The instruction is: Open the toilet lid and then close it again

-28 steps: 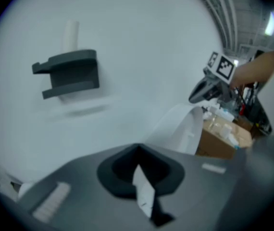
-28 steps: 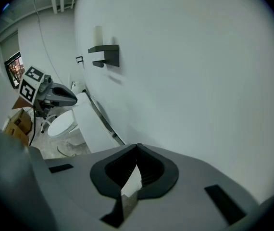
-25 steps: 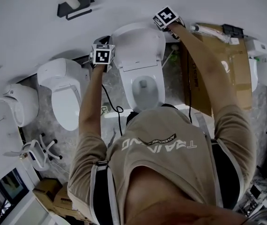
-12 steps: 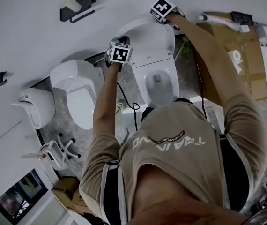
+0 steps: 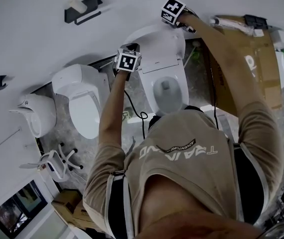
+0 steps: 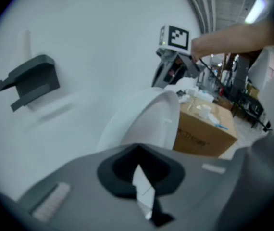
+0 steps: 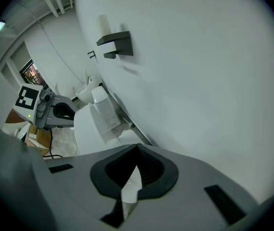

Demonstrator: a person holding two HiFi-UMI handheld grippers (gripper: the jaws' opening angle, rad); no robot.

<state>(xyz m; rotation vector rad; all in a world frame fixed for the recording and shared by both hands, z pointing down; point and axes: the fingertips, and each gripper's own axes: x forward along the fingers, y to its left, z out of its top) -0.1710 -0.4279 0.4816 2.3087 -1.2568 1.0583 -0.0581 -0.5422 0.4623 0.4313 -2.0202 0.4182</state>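
Note:
The white toilet's lid (image 5: 154, 44) stands raised against the wall above the open bowl (image 5: 168, 91). My left gripper (image 5: 130, 59) is at the lid's left edge, near the hinge. My right gripper (image 5: 177, 15) is at the lid's upper right edge, by the wall. In the left gripper view the upright lid (image 6: 142, 121) rises just beyond my left gripper (image 6: 144, 196), and the right gripper's marker cube (image 6: 178, 37) shows above it. In the right gripper view my right gripper (image 7: 130, 191) points along the wall. Both grippers' jaws are closed to a thin slit with nothing between them.
A second white toilet (image 5: 82, 96) and a wall fixture (image 5: 32, 113) stand to the left. A black holder (image 5: 82, 6) hangs on the wall. A cardboard box (image 5: 246, 59) stands close on the right. A black cable (image 5: 132, 113) lies on the floor beside the toilet.
The head camera has shifted, so the toilet sits further right in view. Both grippers stay beside the raised lid; the right one sits slightly higher at its top corner.

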